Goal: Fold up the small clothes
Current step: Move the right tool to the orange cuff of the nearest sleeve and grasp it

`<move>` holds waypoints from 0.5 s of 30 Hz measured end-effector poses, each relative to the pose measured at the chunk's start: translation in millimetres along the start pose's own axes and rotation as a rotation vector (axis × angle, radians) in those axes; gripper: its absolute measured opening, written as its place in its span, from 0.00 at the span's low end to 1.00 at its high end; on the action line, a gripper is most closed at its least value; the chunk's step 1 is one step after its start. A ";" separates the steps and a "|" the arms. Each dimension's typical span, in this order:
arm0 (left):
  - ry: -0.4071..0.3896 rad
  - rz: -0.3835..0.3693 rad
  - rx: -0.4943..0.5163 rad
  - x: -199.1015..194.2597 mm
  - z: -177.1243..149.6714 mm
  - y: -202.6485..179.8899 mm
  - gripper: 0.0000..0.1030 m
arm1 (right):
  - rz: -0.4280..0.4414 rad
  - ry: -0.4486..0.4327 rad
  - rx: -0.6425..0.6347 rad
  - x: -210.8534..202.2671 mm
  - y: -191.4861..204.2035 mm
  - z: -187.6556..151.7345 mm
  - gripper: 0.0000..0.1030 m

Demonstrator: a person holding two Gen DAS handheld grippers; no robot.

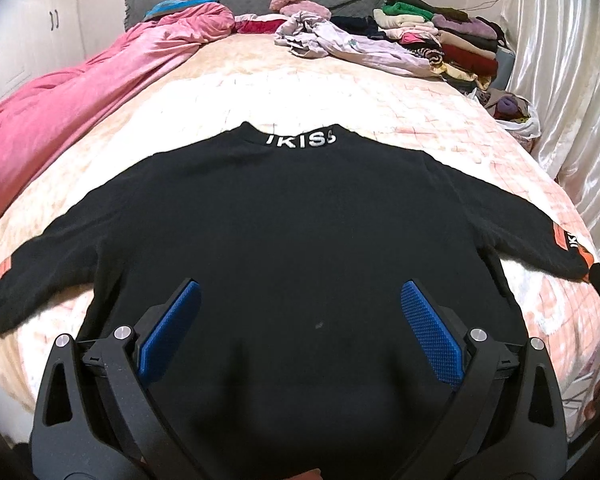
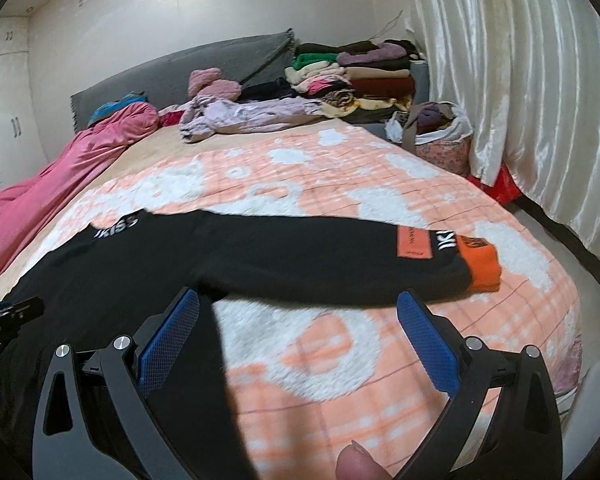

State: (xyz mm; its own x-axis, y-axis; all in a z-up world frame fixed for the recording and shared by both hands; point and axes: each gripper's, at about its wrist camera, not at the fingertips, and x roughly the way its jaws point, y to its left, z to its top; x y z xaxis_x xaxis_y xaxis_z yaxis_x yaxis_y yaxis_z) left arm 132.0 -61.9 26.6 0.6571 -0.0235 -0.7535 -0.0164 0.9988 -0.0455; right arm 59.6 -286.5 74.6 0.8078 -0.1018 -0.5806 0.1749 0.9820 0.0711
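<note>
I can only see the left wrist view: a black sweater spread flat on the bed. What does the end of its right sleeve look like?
Observer: The black sweater has its right sleeve stretched straight out, ending in an orange cuff that lies on the blanket.
Operator: Is the right claw gripping it?
Observer: No. The right claw is open, its blue pads apart, with the sleeve just beyond them.
Operator: Anything beside the bed on that side?
Observer: A red bag sits on the floor below the curtain.
</note>
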 end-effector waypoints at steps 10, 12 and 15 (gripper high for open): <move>-0.004 0.002 -0.003 21.6 19.0 -0.9 0.91 | -0.127 0.013 0.027 22.8 -38.5 17.5 0.96; 0.001 -0.004 -0.009 27.8 22.0 -1.0 0.91 | -0.166 0.022 0.029 28.5 -48.3 19.6 0.96; 0.016 -0.006 -0.010 35.8 23.9 0.3 0.91 | -0.187 0.046 0.061 37.0 -63.7 22.0 0.96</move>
State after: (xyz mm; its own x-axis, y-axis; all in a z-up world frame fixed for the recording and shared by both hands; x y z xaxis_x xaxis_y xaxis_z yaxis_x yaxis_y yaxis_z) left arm 173.5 -61.5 15.2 0.6449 -0.0301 -0.7637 -0.0205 0.9982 -0.0566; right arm 90.7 -356.3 66.4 0.7319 -0.2725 -0.6245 0.3541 0.9352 0.0069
